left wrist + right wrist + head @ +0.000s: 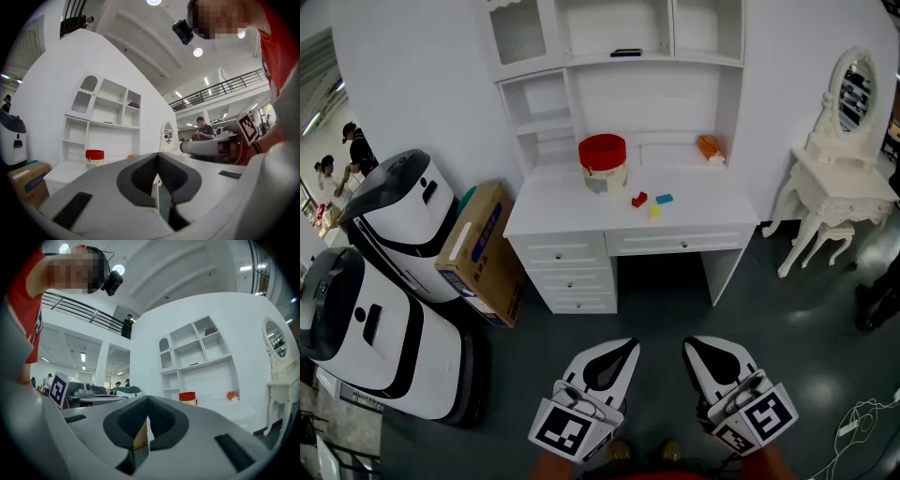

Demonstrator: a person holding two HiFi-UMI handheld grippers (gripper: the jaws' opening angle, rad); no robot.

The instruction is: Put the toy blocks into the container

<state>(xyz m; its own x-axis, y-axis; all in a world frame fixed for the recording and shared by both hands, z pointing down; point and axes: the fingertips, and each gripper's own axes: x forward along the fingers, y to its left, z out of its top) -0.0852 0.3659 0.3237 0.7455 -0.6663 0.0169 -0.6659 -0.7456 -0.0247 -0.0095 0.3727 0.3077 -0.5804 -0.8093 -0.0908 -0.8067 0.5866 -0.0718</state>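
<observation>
Far ahead on the white desk [572,208] stands a red-topped container [603,161]. To its right on the desktop lie a red block [638,199], a blue block [664,199] and a yellow block [654,212]. My left gripper [622,347] and right gripper [695,345] are side by side over the floor, well short of the desk, both shut and holding nothing. The container [94,156] looks small in the left gripper view beyond the shut left gripper [157,180]. In the right gripper view the container [187,398] sits beyond the shut right gripper [144,420].
A cardboard box [478,248] leans at the desk's left, beside two white machines [398,217] [366,330]. A white dressing table with mirror [834,178] stands at the right. An orange object [710,147] rests at the desk's back right. A shelf hutch [614,56] rises above.
</observation>
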